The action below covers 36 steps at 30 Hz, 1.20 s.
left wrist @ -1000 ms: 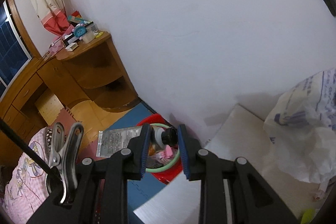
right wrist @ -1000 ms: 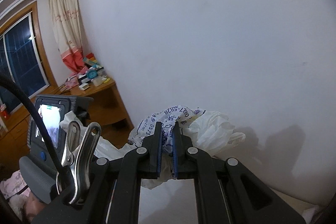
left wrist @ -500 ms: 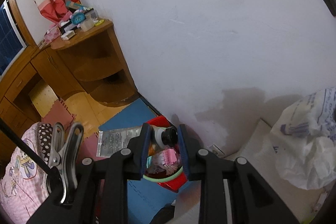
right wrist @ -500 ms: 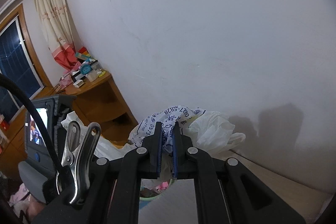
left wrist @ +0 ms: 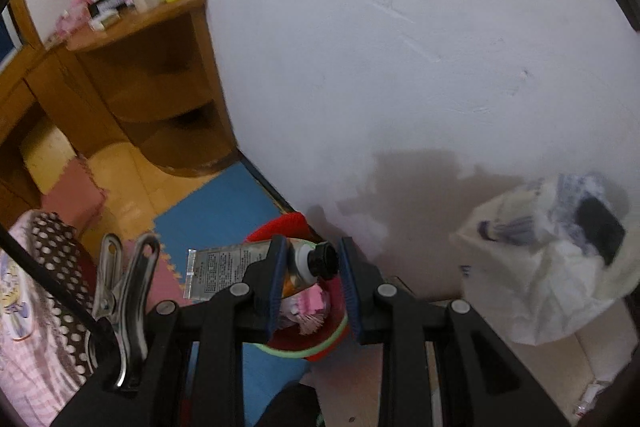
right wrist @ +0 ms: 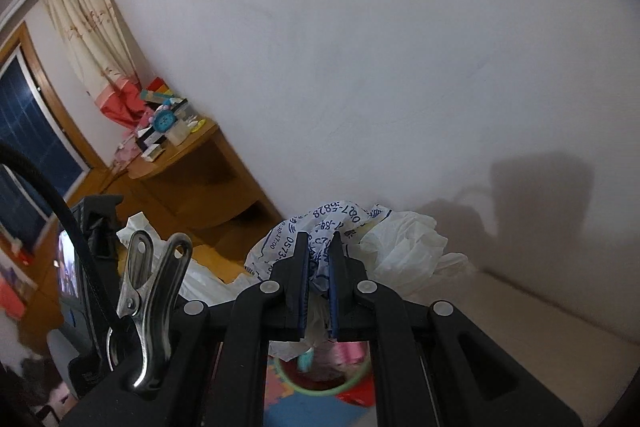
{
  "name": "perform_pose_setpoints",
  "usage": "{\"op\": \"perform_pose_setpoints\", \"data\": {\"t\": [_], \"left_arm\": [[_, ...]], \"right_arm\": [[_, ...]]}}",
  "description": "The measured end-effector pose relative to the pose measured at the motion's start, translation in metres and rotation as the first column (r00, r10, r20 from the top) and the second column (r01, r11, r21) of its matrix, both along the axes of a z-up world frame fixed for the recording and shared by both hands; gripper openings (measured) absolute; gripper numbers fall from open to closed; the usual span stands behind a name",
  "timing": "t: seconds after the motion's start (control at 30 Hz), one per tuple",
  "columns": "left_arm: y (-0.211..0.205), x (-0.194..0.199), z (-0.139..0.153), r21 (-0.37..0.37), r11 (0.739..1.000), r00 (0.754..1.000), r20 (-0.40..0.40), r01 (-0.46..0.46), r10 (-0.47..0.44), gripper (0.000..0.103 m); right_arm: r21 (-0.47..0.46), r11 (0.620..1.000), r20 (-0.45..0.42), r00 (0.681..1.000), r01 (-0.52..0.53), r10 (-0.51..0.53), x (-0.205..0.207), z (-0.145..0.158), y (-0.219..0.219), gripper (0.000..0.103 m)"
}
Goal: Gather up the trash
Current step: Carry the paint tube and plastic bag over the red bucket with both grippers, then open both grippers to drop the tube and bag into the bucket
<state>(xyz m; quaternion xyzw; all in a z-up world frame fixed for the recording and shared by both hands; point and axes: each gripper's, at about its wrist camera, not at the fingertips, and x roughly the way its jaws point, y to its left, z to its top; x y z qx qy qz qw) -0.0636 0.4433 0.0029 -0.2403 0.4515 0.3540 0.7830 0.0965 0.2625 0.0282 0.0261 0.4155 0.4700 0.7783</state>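
Left wrist: left tongs (left wrist: 312, 279) clamp one tube (left wrist: 236, 263) | right tongs (right wrist: 319, 275) clamp one bag (right wrist: 384, 243) | one bin (left wrist: 280, 227)

One tube (left wrist: 256, 263), one white plastic bag (left wrist: 552, 283), one red bin (left wrist: 320, 341), two tools.

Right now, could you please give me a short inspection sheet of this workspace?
Surface: pale tabletop by the white wall.
Job's things: tube; printed plastic bag; red bin below, holding pink scraps.
Clutter: blue clock and boxes on the wooden corner shelf.
Grippers: left gripper shut on the tube; right gripper shut on the bag.
Cables: black cable beside the left gripper.
Surroundings: foam floor mats, curtain, window.
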Motion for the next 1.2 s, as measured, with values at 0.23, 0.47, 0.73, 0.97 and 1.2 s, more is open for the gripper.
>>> {"op": "perform_pose_setpoints", "data": {"t": [0.23, 0.47, 0.73, 0.97, 1.2], "left_arm": [[0.030, -0.024, -0.046, -0.222, 0.975, 0.994, 0.108, 0.003, 0.021, 0.027], [0.055, -0.041, -0.123, -0.331, 0.941, 0.993, 0.071, -0.069, 0.097, 0.027], [0.076, -0.057, -0.227, -0.346, 0.925, 0.978, 0.077, -0.157, 0.194, 0.027], [0.084, -0.071, -0.294, -0.394, 0.887, 0.965, 0.007, -0.238, 0.262, 0.027], [0.089, -0.056, -0.309, -0.363, 0.912, 0.981, -0.046, -0.192, 0.188, 0.026]], "right_arm": [[-0.046, 0.998, -0.128, 0.991, -0.045, 0.038, 0.004, -0.049, 0.053, 0.009], [-0.225, 0.970, -0.230, 0.973, -0.087, 0.034, 0.003, -0.124, 0.113, 0.009], [-0.430, 0.892, -0.389, 0.920, -0.141, -0.043, 0.000, -0.246, 0.175, 0.009], [-0.564, 0.802, -0.372, 0.928, -0.195, -0.037, -0.023, -0.327, 0.219, 0.009], [-0.622, 0.739, -0.382, 0.924, -0.260, 0.004, -0.027, -0.368, 0.236, 0.009]]}}
